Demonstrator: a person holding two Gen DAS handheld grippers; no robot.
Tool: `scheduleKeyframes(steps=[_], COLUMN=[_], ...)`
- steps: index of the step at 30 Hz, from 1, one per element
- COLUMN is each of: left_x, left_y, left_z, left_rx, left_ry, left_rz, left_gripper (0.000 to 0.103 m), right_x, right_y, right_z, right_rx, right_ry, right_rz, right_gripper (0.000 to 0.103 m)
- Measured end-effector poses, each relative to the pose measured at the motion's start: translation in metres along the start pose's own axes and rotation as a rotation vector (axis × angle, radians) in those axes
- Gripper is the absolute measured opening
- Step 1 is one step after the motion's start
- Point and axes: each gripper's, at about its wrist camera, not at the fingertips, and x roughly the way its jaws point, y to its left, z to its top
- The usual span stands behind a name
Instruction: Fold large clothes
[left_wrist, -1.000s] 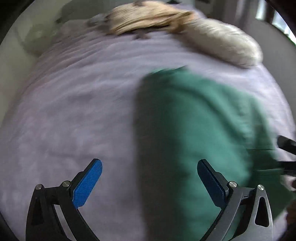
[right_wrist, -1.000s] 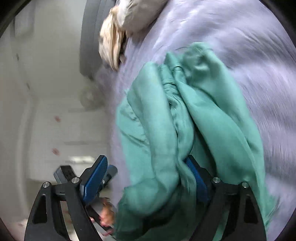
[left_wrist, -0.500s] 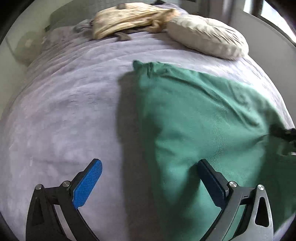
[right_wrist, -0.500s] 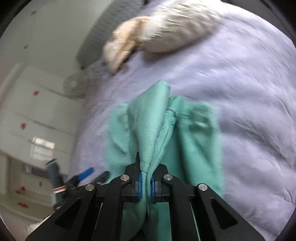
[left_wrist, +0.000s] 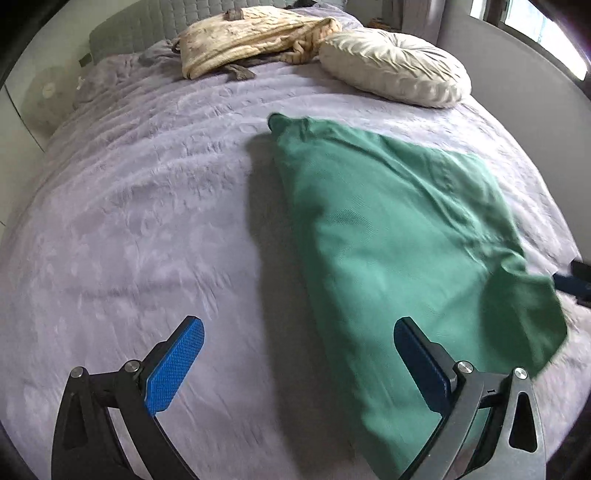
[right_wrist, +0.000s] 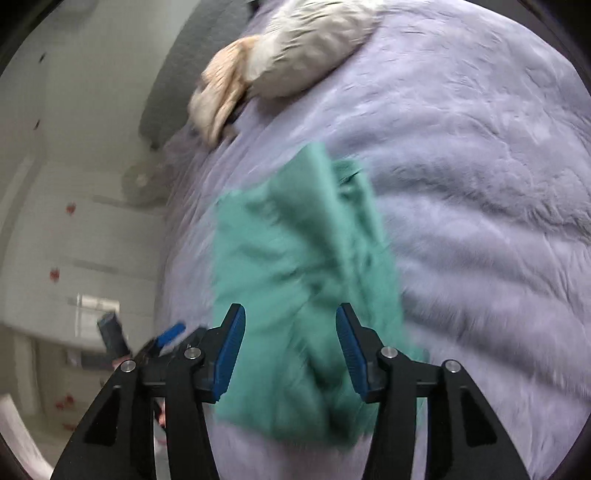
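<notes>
A green garment (left_wrist: 399, 236) lies spread on the lilac bed cover (left_wrist: 147, 221), running from mid-bed toward the near right. My left gripper (left_wrist: 295, 362) is open and empty above the bed, its right finger over the garment's near edge. In the right wrist view the same green garment (right_wrist: 295, 258) is blurred, lying loose between and beyond the fingers of my right gripper (right_wrist: 290, 350), which is open. The right gripper's tip also shows at the right edge of the left wrist view (left_wrist: 572, 280).
A cream round pillow (left_wrist: 391, 66) and a crumpled beige blanket (left_wrist: 251, 40) lie at the head of the bed. A grey headboard (left_wrist: 147, 26) stands behind. A white fan (right_wrist: 142, 181) and white cabinets (right_wrist: 74, 240) stand beside the bed's left side.
My right gripper was shut on a bunched fold of the green garment half a second ago; it has opened and let go. The garment has settled flatter on the bed.
</notes>
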Motion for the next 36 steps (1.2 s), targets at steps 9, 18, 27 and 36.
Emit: scheduleKeyframes(steps=[9, 18, 27, 36], left_x=[0.026, 0.022, 0.021, 0.022], left_y=[0.0, -0.004, 0.003, 0.002], left_z=[-0.061, -0.063, -0.066, -0.061], left_rx=[-0.072, -0.092, -0.107, -0.102], left_ry=[0.089, 0.071, 0.057, 0.081], left_rz=[-0.027, 0.002, -0.031, -0.031], left_gripper=[0.103, 0.103, 0.103, 0.103], right_x=[0.031, 0.019, -0.023, 0.04], right_y=[-0.052, -0.054, 0.001, 0.009], right_z=[-0.055, -0.069, -0.067, -0.046], right_rx=[0.004, 0.023, -0.036, -0.065], right_ry=[0.138, 0.122, -0.079, -0.041], right_rz=[-0.254, -0.265, -0.329, -0.387], right_gripper=[0.002, 0.002, 0.009, 0.004])
